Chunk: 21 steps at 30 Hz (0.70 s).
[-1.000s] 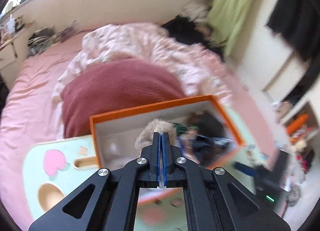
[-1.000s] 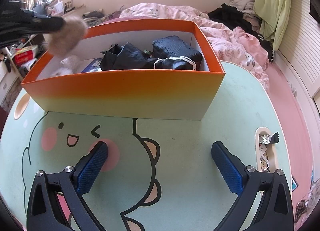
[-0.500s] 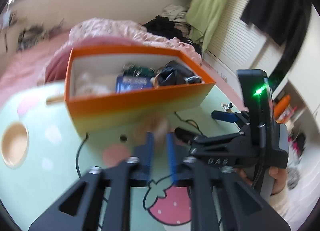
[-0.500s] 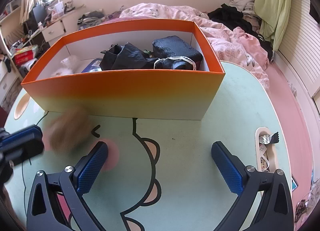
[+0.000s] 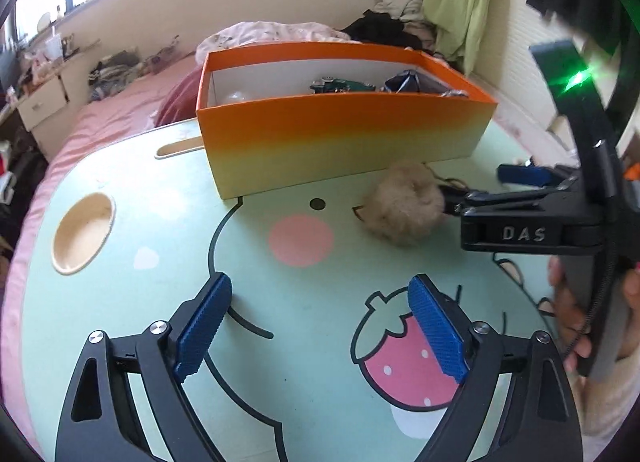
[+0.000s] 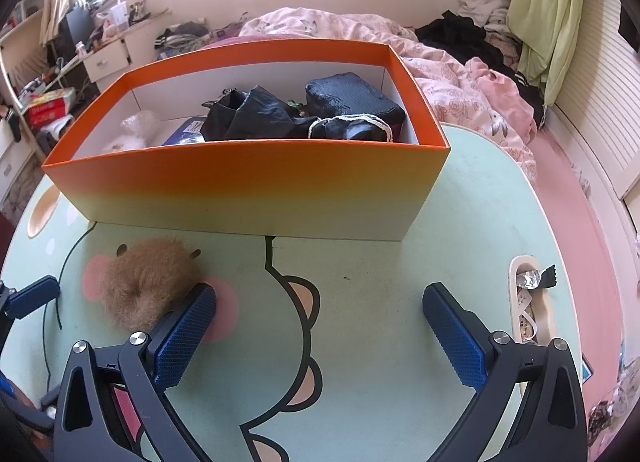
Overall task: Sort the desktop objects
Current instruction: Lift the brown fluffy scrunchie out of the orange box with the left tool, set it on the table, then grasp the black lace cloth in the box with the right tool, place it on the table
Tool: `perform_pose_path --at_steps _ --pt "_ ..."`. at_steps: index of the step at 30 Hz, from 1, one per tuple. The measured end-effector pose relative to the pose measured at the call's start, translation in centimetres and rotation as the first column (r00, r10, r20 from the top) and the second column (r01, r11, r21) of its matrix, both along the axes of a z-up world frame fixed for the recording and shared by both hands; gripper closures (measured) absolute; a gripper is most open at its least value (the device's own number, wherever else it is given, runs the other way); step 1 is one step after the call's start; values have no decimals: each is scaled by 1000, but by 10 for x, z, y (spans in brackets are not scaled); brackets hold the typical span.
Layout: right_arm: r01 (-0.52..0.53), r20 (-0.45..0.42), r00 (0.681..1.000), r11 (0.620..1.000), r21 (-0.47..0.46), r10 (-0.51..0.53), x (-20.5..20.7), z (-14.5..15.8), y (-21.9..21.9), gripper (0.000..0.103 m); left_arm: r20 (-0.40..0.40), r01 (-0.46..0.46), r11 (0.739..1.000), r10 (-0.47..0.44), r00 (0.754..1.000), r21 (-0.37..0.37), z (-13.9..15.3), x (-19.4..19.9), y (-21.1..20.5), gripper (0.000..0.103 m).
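Observation:
A tan furry ball lies on the green cartoon table, just in front of the orange box. It also shows in the right wrist view, beside my right gripper's left finger. My left gripper is open and empty, low over the table, short of the ball. My right gripper is open and empty; in the left wrist view its body sits right of the ball. The orange box holds black pouches, a black bag and other items.
A round cup recess is in the table's left side. A slot at the table's right edge holds wrappers. A bed with pink bedding lies behind the box, and a cluttered desk stands at the far left.
My left gripper carried the furry ball out from over the box, down to the table, opened and let it go. The ball now lies on the table. The right gripper has not moved.

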State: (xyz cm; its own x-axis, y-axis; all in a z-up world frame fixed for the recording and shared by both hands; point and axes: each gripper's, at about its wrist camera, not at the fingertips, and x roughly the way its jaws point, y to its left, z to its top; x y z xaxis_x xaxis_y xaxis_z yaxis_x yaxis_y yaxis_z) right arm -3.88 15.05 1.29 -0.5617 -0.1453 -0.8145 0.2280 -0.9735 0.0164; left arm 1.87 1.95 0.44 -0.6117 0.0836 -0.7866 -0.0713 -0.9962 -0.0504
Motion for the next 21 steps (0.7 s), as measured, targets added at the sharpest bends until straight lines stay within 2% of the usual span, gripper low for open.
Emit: perform_pose_path --at_steps 2,4,8,12,14,16,17,19,21 --pt "1 -3 1000 1000 4 0 0 1 0 0 17 25 999 -24 1000 -37 -4 -4 7 0" --pt "-4 -24 1000 1000 22 5 2 2 -2 0 19 56 998 -55 998 -32 -8 -1 9 0" --pt "-10 -72 997 1000 5 10 9 9 0 0 17 55 998 -54 998 -30 -10 -1 9 0" --pt "-31 -134 991 997 -72 21 19 22 8 2 15 52 998 -51 999 -29 -10 -1 8 0" --pt "-49 -146 989 992 -114 32 22 28 11 12 14 53 998 -53 999 -26 -10 -1 7 0" --pt "-81 -132 990 978 -194 55 25 33 17 34 12 55 998 -55 998 -17 -9 4 1 0" --pt "-108 -124 989 962 -253 78 25 37 21 41 11 55 998 -55 998 -11 -9 5 -1 0" --pt "-142 -114 988 927 -346 109 23 48 28 65 11 53 999 -53 999 4 -9 6 -4 0" --pt "-140 -104 989 907 -398 107 18 59 36 73 7 49 999 -49 999 16 -8 7 -6 0"
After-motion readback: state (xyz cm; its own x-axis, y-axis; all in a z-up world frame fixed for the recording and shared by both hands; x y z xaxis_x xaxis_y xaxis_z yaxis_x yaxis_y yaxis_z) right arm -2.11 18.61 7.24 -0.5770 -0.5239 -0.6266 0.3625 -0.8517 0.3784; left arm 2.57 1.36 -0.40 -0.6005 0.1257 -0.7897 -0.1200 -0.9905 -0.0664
